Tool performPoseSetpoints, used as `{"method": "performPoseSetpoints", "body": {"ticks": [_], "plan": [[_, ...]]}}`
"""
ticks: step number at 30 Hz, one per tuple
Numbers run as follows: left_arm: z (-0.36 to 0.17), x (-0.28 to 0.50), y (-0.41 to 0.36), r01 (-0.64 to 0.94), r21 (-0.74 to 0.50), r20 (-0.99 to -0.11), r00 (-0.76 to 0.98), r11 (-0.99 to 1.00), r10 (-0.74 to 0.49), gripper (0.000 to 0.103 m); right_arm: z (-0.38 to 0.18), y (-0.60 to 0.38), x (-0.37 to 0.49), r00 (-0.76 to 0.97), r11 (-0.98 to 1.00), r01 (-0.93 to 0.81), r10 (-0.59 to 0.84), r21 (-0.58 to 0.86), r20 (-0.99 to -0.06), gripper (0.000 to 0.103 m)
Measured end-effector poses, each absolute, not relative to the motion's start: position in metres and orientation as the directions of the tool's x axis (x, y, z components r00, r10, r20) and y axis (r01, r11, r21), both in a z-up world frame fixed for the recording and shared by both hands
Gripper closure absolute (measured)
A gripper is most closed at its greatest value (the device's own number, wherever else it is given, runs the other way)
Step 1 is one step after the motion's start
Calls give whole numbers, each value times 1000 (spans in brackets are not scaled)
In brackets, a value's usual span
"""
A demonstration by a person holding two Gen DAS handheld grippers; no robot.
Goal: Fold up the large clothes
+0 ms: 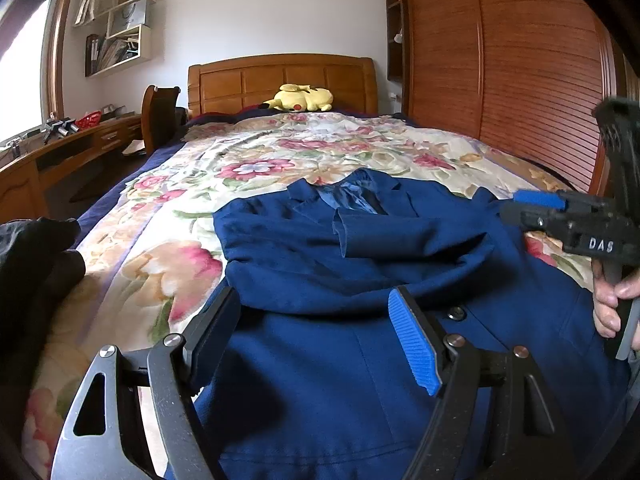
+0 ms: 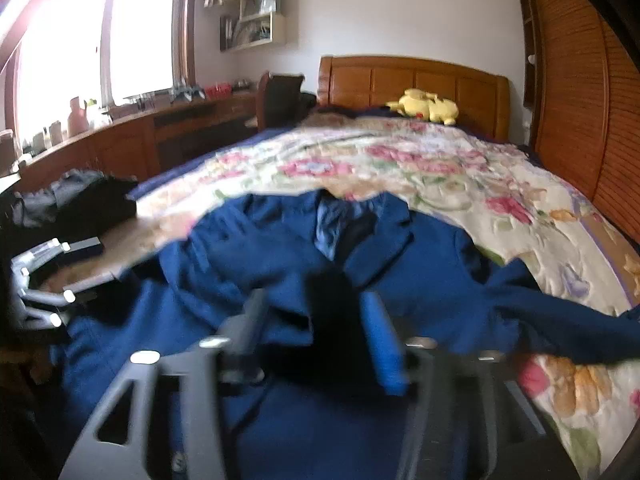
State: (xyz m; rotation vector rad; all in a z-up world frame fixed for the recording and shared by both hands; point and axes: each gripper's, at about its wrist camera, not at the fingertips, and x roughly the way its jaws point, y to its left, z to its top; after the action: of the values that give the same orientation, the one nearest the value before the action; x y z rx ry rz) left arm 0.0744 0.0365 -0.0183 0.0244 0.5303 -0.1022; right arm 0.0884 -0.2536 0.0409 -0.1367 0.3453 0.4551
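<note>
light: daylight from the window (image 2: 100,40), totally blown out | room: evenly bright, soft shadows | left wrist view: pretty sharp | right wrist view: smeary motion blur all over | edges: heavy fisheye bend, dark vignette in the corners

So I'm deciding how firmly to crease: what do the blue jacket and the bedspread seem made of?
The blue jacket looks like matte woven suit cloth, perhaps wool blend: dull even surface, shinier lining at the collar. The bedspread looks like thin printed cotton or similar: floral print, fine wrinkles, little sheen.
</note>
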Motion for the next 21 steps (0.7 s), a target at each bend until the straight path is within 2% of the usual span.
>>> {"method": "performPoseSetpoints", "body": {"ticks": [10, 17, 18, 19, 20, 21], "plan": [[-23, 74, 35, 103, -2, -517, 851, 995, -89, 26, 32, -213, 122, 786, 843, -530, 451, -86, -423, 41], [-24, 73, 36, 109, -4, -523, 847, 994, -95, 26, 21, -200, 156, 762, 844, -526, 413, -106, -498, 41], [-25, 73, 36, 111, -5, -523, 847, 994, -97, 26, 19, -200, 158, 765, 847, -520, 400, -115, -505, 44], [-25, 74, 37, 112, -6, -524, 846, 994, -99, 26, 18, -199, 159, 770, 851, -510, 387, -126, -507, 56], [-25, 74, 37, 112, -7, -526, 845, 994, -99, 26, 18, -197, 161, 772, 852, -506, 379, -133, -510, 62], [-26, 74, 37, 113, -8, -526, 844, 994, -100, 26, 16, -199, 162, 772, 852, -504, 373, -139, -515, 75]]}}
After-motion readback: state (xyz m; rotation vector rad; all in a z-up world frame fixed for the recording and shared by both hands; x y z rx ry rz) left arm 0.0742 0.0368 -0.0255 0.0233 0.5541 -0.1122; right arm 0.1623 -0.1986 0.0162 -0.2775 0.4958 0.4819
